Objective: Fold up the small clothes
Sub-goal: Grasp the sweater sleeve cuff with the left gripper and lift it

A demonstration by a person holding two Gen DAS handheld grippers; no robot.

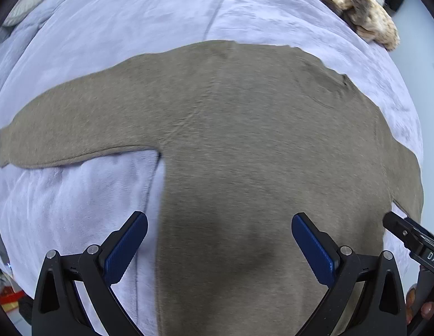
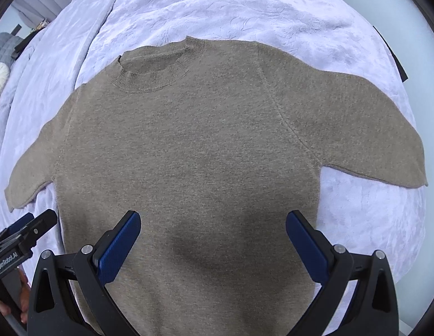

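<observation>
A taupe knit short-sleeved sweater [image 1: 244,140] [image 2: 205,145] lies flat and face up on a lavender blanket, its ribbed collar [image 2: 161,70] at the far side and both sleeves spread out. My left gripper [image 1: 219,229] hovers open over the sweater's lower left part, its left finger above the blanket beside the garment's side edge. My right gripper [image 2: 212,226] hovers open over the lower middle of the body, with nothing between its blue pads. Each gripper shows at the edge of the other's view: the right gripper [image 1: 412,238] and the left gripper [image 2: 23,235].
The lavender blanket [image 1: 119,28] [image 2: 244,8] covers a bed on all sides of the sweater. A brown and cream furry bundle [image 1: 356,8] lies at the far right corner. A pale cushion [image 1: 26,2] sits far left. A person's fingers [image 1: 424,308] hold the right gripper's handle.
</observation>
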